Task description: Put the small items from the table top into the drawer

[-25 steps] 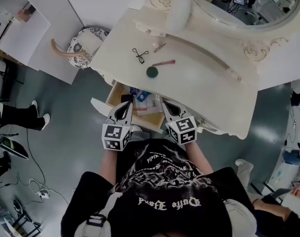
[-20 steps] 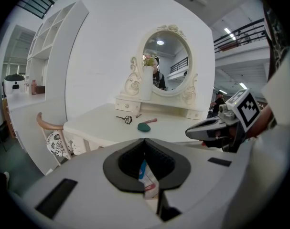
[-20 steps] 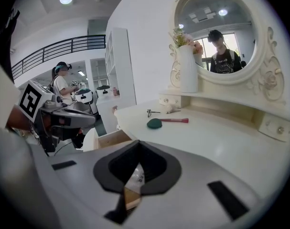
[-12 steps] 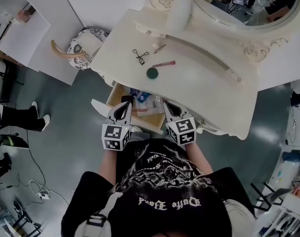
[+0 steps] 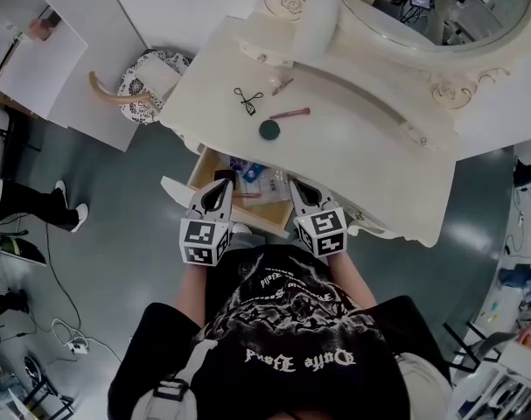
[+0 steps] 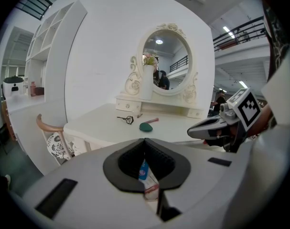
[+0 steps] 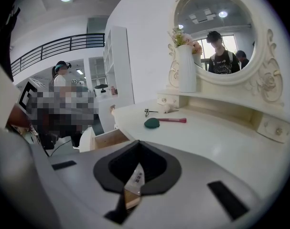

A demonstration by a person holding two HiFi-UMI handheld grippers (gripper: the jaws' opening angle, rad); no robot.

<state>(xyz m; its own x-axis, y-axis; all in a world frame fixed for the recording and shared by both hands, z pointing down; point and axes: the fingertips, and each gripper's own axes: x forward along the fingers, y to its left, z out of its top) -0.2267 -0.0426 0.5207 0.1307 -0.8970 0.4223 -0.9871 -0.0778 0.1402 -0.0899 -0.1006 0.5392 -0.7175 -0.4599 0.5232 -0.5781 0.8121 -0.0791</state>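
Left gripper [image 5: 221, 187]: hovering over the open drawer's near left corner; its fingers [image 6: 125, 161] are pressing together with nothing between them.
Right gripper [image 5: 296, 185]: hovering at the drawer's near right corner, beside the bench edge; its fingers [image 7: 156, 168] are meeting tip to tip and carrying nothing.
Drawer [image 5: 202, 166]: standing pulled out from under the bench front, already holding several small things, among them a blue-and-white packet [image 5: 252, 171].
Bench [image 5: 370, 160]: carrying the four small items, grouped near its left end, well apart from both grippers.
Eyelash curler [image 5: 248, 99]: lying furthest left of the group.
Green round item [image 5: 268, 129]: sitting nearest the drawer side of the bench.
Pink stick [image 5: 289, 112]: lying just beyond the green item, almost touching it.
Small pale clip-like piece [image 5: 282, 85]: lying near the raised back shelf; its kind is too small to tell.
Vase [image 5: 317, 20]: standing upright beside the oval mirror [image 5: 457, 24].
Chair [image 5: 147, 73]: standing to the bench's left.
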